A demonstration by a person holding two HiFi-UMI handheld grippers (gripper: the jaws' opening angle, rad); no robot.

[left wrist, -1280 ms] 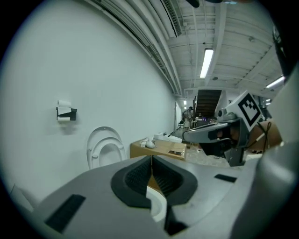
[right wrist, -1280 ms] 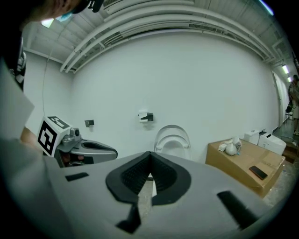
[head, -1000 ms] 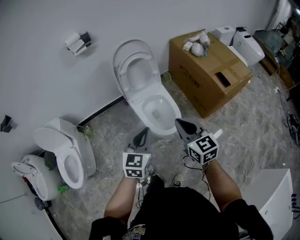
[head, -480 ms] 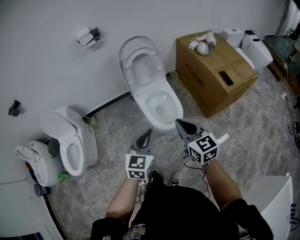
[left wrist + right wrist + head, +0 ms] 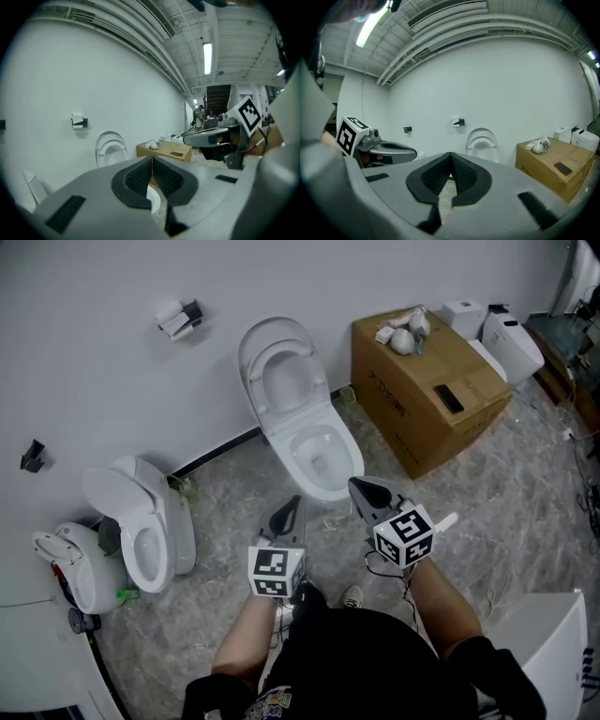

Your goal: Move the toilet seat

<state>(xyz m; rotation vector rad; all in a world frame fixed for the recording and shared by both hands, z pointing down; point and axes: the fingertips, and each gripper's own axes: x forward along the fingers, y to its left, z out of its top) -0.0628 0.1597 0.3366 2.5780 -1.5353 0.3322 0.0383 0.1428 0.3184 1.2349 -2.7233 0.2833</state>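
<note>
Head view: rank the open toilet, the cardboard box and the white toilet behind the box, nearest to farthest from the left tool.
1. The open toilet, straight ahead of the left tool.
2. The cardboard box, off to the right.
3. The white toilet, beyond the box, far right.

Glossy toilet seat [image 5: 256, 382], matt cardboard box [image 5: 427, 399]

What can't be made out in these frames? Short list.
Toilet bowl: in the left gripper view, mostly hidden behind the left gripper; only the raised seat shows clearly.
White things on the cardboard box: head view, too small to identify.
White unit, bottom right: head view, cut off by the frame edges.
</note>
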